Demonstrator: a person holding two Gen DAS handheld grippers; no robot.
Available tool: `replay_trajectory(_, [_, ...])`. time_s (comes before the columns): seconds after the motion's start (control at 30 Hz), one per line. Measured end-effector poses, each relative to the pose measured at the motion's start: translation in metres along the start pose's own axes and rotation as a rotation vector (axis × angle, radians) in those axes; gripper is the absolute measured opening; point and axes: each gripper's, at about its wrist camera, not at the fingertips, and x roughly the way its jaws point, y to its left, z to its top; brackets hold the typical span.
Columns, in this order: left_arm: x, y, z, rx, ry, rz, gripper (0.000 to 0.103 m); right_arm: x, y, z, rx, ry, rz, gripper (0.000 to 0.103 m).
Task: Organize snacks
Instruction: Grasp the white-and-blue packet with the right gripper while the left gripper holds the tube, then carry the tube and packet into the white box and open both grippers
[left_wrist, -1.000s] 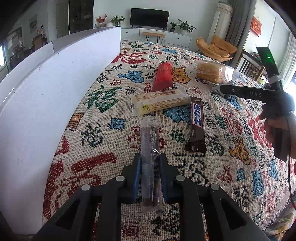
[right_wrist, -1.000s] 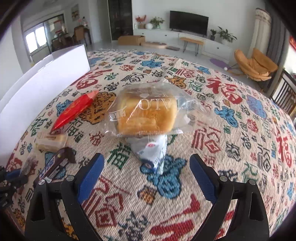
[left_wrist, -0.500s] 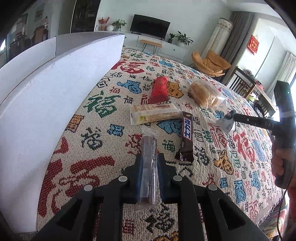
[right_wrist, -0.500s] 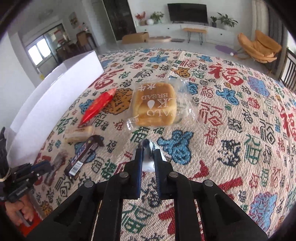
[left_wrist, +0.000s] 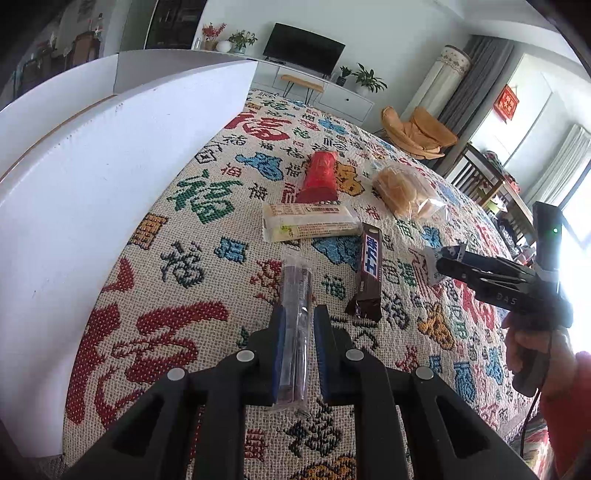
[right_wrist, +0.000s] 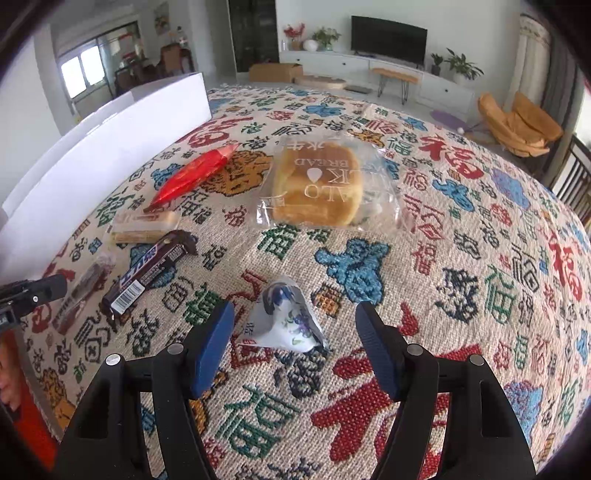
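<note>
A woven cloth covered in red, green and blue characters spreads over the whole table, and every snack lies on it. Nearest the person's left hand, the left gripper is clamped tight on a slim bar in a clear wrapper, whose long axis runs straight away from the gripper toward the far edge of the table. On the right side, the right gripper has just been opening; its blue pads now stand apart on either side of a small white and blue packet that rests on the cloth between them without being pressed. Just beyond the clear bar lies a dark brown chocolate bar, its length also running toward the far edge, slightly tilted. Past it a pale cream-wrapped bar lies crosswise, parallel to the near edge, and behind that a red packet points away toward the far edge. To the right of the red packet sits a loaf of bread in a clear bag. Along the left edge of the table stands a tall white box; its inside cannot be seen. Farther off is a living room with a television on a low white cabinet, potted plants and an orange chair near the curtains.
</note>
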Motion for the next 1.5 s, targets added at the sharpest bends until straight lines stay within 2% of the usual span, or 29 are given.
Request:
replay_trajectory(0.07, [0.001, -0.005, -0.001, 0.029, 0.010, 0.019, 0.018, 0.012, 0.003, -0.002, -0.012, 0.022, 0.016, 0.064])
replay_trajectory(0.1, [0.002, -0.007, -0.001, 0.040, 0.015, 0.026, 0.019, 0.016, 0.003, -0.004, -0.001, 0.033, 0.018, 0.045])
replay_trajectory(0.13, [0.003, -0.009, -0.001, 0.048, 0.016, 0.035, 0.029, 0.014, 0.001, -0.005, 0.023, 0.011, 0.020, 0.042])
replay_trajectory(0.17, [0.003, -0.009, -0.001, 0.051, 0.017, 0.044, 0.057, 0.012, -0.002, -0.006, 0.046, 0.004, 0.022, 0.039])
replay_trajectory(0.23, [0.001, -0.011, -0.001, 0.059, -0.003, 0.075, 0.088, 0.006, -0.007, -0.006, 0.078, -0.012, 0.038, 0.030])
replay_trajectory(0.3, [0.000, -0.012, 0.000, 0.069, -0.013, 0.082, 0.089, -0.004, -0.012, -0.006, 0.098, -0.033, 0.050, 0.028])
replay_trajectory(0.43, [0.016, -0.011, -0.001, 0.072, 0.055, 0.111, 0.089, -0.024, -0.021, -0.008, 0.152, -0.061, 0.086, 0.027])
replay_trajectory(0.5, [0.021, -0.011, -0.002, 0.077, 0.077, 0.135, 0.084, -0.034, -0.025, -0.011, 0.176, -0.068, 0.107, 0.027])
replay_trajectory(0.53, [0.021, -0.013, -0.003, 0.088, 0.067, 0.155, 0.072, -0.038, -0.026, -0.012, 0.183, -0.073, 0.116, 0.027])
replay_trajectory(0.57, [0.020, -0.014, -0.003, 0.094, 0.063, 0.159, 0.047, -0.041, -0.025, -0.013, 0.190, -0.078, 0.126, 0.027])
replay_trajectory(0.6, [0.019, -0.014, -0.003, 0.097, 0.058, 0.162, 0.028, -0.044, -0.025, -0.014, 0.198, -0.083, 0.138, 0.027])
replay_trajectory(0.63, [0.019, -0.011, -0.002, 0.080, 0.067, 0.122, 0.018, -0.046, -0.025, -0.015, 0.206, -0.087, 0.148, 0.027])
replay_trajectory(0.7, [0.010, -0.003, -0.001, 0.032, 0.043, 0.048, 0.017, -0.051, -0.022, -0.016, 0.225, -0.095, 0.175, 0.027])
replay_trajectory(0.8, [-0.017, 0.007, 0.002, -0.036, -0.049, -0.089, 0.017, -0.056, -0.016, -0.013, 0.247, -0.105, 0.221, 0.027])
replay_trajectory(1.0, [-0.061, 0.024, 0.000, -0.174, -0.114, -0.187, 0.017, -0.056, 0.007, 0.004, 0.244, -0.099, 0.295, 0.027])
replay_trajectory(1.1, [-0.100, 0.035, 0.018, -0.201, -0.195, -0.200, 0.017, -0.057, 0.036, 0.031, 0.211, -0.116, 0.357, 0.027])
replay_trajectory(1.23, [-0.158, 0.071, 0.049, -0.237, -0.306, -0.128, 0.017, -0.068, 0.105, 0.083, 0.128, -0.166, 0.486, 0.027])
replay_trajectory(1.37, [-0.189, 0.119, 0.071, -0.237, -0.332, 0.077, 0.017, -0.073, 0.192, 0.129, 0.040, -0.178, 0.630, 0.028])
replay_trajectory(1.47, [-0.192, 0.153, 0.076, -0.243, -0.306, 0.267, 0.019, -0.066, 0.252, 0.143, 0.003, -0.121, 0.726, 0.028])
replay_trajectory(1.5, [-0.191, 0.165, 0.075, -0.261, -0.290, 0.307, 0.020, -0.061, 0.269, 0.143, -0.004, -0.095, 0.751, 0.029])
